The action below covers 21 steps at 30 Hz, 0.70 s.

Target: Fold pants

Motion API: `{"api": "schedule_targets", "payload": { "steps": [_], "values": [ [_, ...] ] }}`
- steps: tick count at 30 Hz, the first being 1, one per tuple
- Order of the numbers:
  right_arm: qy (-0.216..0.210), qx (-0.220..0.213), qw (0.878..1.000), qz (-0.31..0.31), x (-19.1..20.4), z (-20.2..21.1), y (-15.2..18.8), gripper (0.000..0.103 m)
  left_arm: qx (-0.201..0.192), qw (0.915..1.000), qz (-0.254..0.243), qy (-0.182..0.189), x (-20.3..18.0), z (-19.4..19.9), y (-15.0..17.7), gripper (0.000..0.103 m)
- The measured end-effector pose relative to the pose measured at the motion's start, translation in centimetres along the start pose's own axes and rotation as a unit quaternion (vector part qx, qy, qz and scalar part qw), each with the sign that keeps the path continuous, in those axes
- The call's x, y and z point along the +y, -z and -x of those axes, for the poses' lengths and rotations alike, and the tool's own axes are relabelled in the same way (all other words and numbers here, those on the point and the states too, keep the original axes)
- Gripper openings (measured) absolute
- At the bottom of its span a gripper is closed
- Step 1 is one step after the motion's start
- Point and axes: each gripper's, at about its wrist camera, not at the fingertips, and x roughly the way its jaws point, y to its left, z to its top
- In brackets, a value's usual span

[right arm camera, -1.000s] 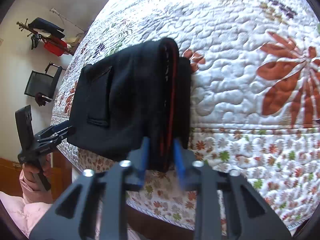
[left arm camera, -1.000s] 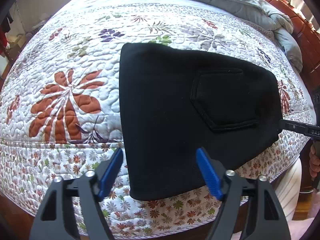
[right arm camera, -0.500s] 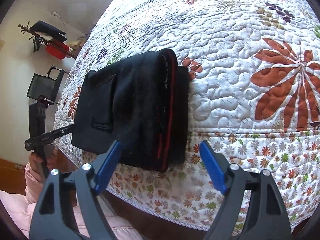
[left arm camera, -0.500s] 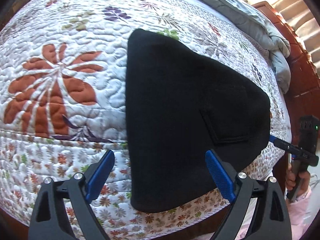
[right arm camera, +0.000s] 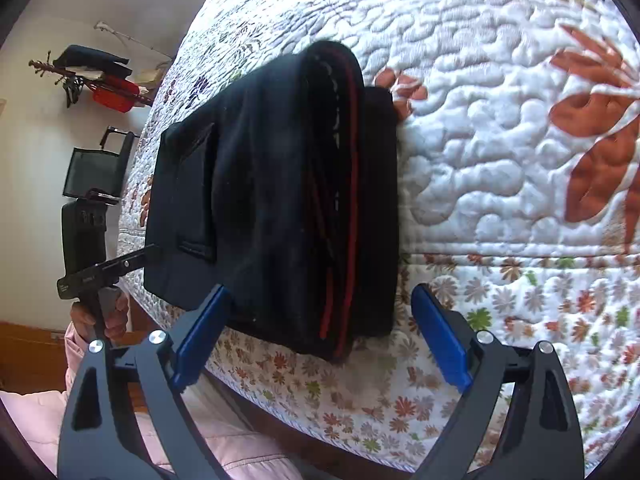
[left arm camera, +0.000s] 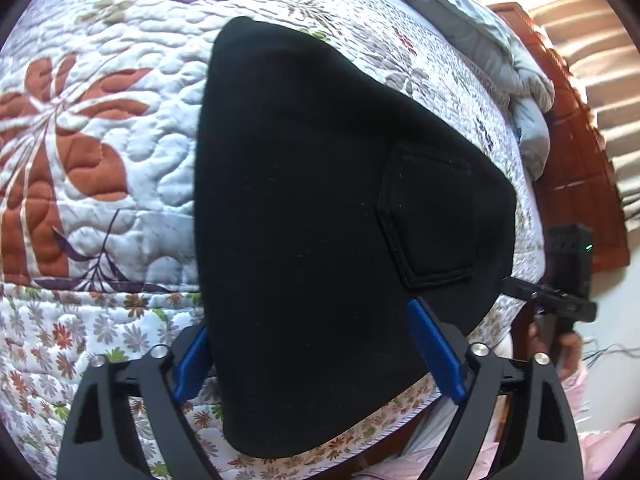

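The black pants (left arm camera: pixel 320 200) lie folded on the flowered quilt (left arm camera: pixel 100 160), back pocket up, hanging a little over the bed's near edge. My left gripper (left arm camera: pixel 312 344) straddles their near end. Its jaws are closing, the left blue pad (left arm camera: pixel 192 364) at the cloth's edge, and nothing is pinched. In the right wrist view the pants (right arm camera: pixel 260 200) show stacked layers with red piping. My right gripper (right arm camera: pixel 320 320) is opening, its pads either side of that layered end and clear of it. Each gripper shows in the other's view: the right gripper (left arm camera: pixel 560 304), the left gripper (right arm camera: pixel 100 268).
A grey duvet (left arm camera: pixel 500 60) is bunched at the far side against a wooden headboard (left arm camera: pixel 580 160). The quilt drops over the bed's edge just below the pants. Beyond the bed stand a coat rack (right arm camera: pixel 96 76) and a black chair (right arm camera: pixel 94 172). A pink sleeve (right arm camera: pixel 24 420) shows at bottom left.
My right gripper let go of the pants' layered edge and spread wide. My left gripper sank and tilted down closer over the pants, which now fill more of its view.
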Motion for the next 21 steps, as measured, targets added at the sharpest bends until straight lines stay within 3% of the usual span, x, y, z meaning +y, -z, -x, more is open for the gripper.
{"api": "schedule_targets", "payload": {
  "steps": [3,8,14,17,19,20,21],
  "values": [
    [0.001,0.002,1.0,-0.013,-0.7,-0.4,0.0,0.092,0.003,0.9999,0.011,0.011,0.7,0.3,-0.2,0.076],
    [-0.028,0.013,0.999,-0.034,-1.8,-1.0,-0.7,0.092,0.012,0.9974,0.039,0.059,2.3,-0.5,-0.8,0.075],
    [-0.046,0.019,0.998,-0.038,-2.3,-1.9,-1.6,0.095,0.019,0.9964,0.032,0.076,3.0,-0.9,-1.3,0.074],
    [-0.039,0.024,0.999,-0.024,-1.9,-2.3,-1.9,0.094,0.015,0.996,0.043,0.077,3.5,-0.3,-1.2,0.058],
    [-0.037,0.023,0.999,-0.014,-1.7,-2.3,-1.9,0.086,0.011,0.9959,0.046,0.077,4.0,0.1,-0.9,0.05],
    [-0.04,0.021,0.999,-0.011,-1.6,-2.3,-1.9,0.067,0.011,0.9958,0.049,0.077,4.1,0.1,-0.9,0.047],
    [-0.048,0.019,0.999,-0.011,-1.7,-2.3,-1.9,0.066,0.009,0.9954,0.053,0.079,4.3,0.2,-0.7,0.046]
  ]
}}
